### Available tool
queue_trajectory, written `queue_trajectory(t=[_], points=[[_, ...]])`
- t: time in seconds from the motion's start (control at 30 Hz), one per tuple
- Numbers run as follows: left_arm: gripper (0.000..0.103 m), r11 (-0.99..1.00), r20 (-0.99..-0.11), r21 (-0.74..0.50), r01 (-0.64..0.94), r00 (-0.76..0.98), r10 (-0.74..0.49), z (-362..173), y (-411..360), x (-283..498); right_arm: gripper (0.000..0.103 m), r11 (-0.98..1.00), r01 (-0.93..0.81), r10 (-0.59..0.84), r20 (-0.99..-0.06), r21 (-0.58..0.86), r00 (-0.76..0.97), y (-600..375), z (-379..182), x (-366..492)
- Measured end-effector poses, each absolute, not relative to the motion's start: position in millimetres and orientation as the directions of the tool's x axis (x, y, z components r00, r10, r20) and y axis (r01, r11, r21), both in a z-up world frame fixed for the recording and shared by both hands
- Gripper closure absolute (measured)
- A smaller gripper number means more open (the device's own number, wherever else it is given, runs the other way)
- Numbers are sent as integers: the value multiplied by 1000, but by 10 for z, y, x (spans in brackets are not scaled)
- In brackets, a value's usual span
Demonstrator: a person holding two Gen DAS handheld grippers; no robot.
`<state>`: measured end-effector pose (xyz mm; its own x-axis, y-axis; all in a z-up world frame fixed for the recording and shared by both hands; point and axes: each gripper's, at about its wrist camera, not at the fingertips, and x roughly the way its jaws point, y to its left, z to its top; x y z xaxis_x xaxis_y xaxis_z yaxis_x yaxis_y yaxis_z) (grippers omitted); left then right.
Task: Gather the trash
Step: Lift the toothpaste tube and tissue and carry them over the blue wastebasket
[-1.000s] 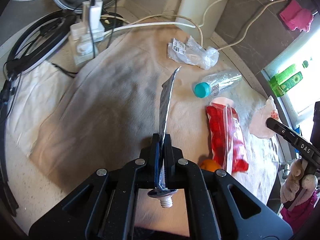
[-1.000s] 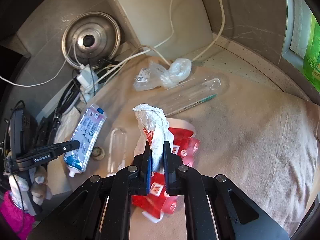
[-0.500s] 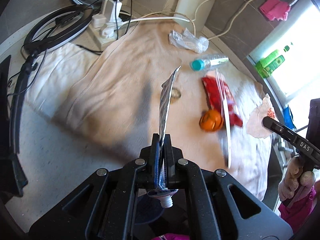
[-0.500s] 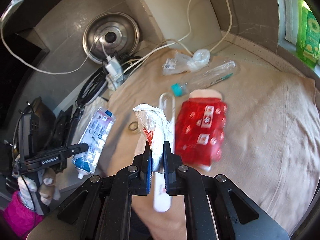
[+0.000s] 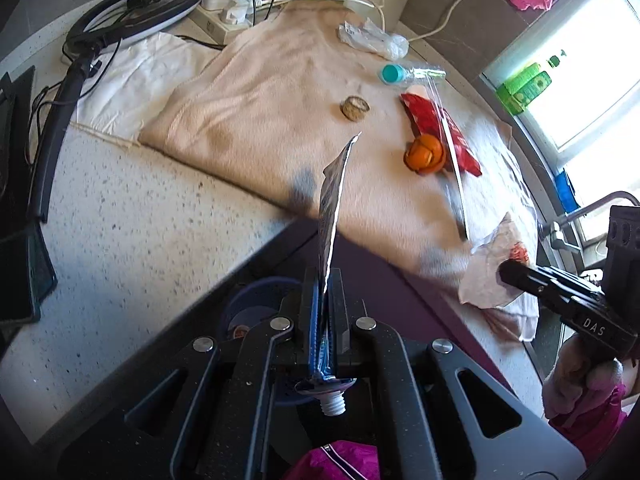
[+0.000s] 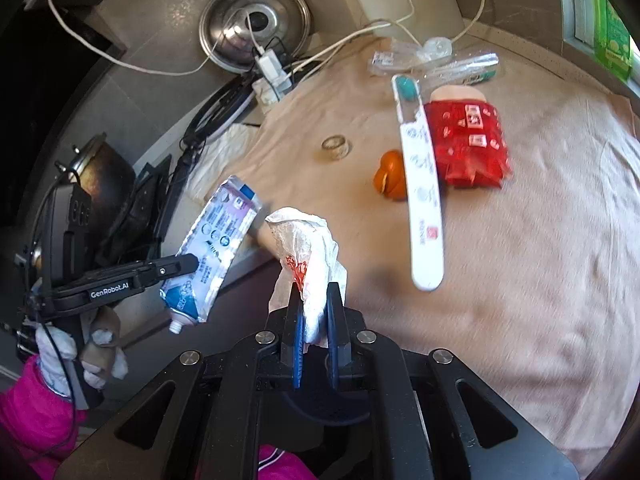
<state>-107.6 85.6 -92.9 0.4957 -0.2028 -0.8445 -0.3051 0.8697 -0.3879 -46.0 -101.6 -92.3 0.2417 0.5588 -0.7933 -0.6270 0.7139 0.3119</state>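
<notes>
My left gripper (image 5: 324, 280) is shut on a flattened toothpaste tube (image 5: 331, 208), cap end toward the camera; the tube also shows in the right wrist view (image 6: 216, 248). My right gripper (image 6: 314, 292) is shut on a crumpled white wrapper with red print (image 6: 306, 248), which also shows in the left wrist view (image 5: 496, 268). Both grippers are held off the counter's front edge. On the beige towel (image 5: 272, 120) lie a red packet (image 6: 466, 144), an orange peel (image 6: 390, 176), a white toothbrush package (image 6: 420, 200), a clear bottle with teal cap (image 5: 408, 73), a tape ring (image 6: 335, 148) and a crumpled clear bag (image 5: 372, 38).
A dark blue bin (image 5: 256, 308) sits below the counter edge under my left gripper. A ring light (image 5: 132, 20), power strip (image 5: 228, 16) and cables crowd the back left. A steel lid (image 6: 254, 28) leans on the wall. Speckled countertop (image 5: 132, 240) lies at left.
Both grippers have pulled back from the towel past the counter's front edge, still holding the tube and the wrapper. The bin below has come into view.
</notes>
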Motion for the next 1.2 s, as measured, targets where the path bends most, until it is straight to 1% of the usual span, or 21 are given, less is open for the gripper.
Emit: queue_trajectory(t=[0.3, 0.47, 0.67, 1.03, 1.2], points=[[102, 885, -860, -384, -265, 452, -238, -1147, 686, -1270, 95, 726, -605, 528, -828, 328, 186, -962, -1306, -820], [102, 891, -879, -374, -258, 405, -252, -1394, 586, -1309, 95, 737, -590, 508, -847, 331, 160, -943, -1498, -917], [102, 882, -896, -381, -278, 347, -278, -1745, 538, -1309, 95, 755, -583, 461, -875, 300, 148, -909, -1766, -980], [102, 906, -938, -308, -289, 250, -239, -2300, 438, -1220, 95, 799, -547, 377, -917, 251, 129, -906, -2295, -970], [102, 904, -947, -298, -306, 216, -238, -2499, 404, -1187, 95, 812, -534, 348, -930, 235, 120, -887, -2473, -929]])
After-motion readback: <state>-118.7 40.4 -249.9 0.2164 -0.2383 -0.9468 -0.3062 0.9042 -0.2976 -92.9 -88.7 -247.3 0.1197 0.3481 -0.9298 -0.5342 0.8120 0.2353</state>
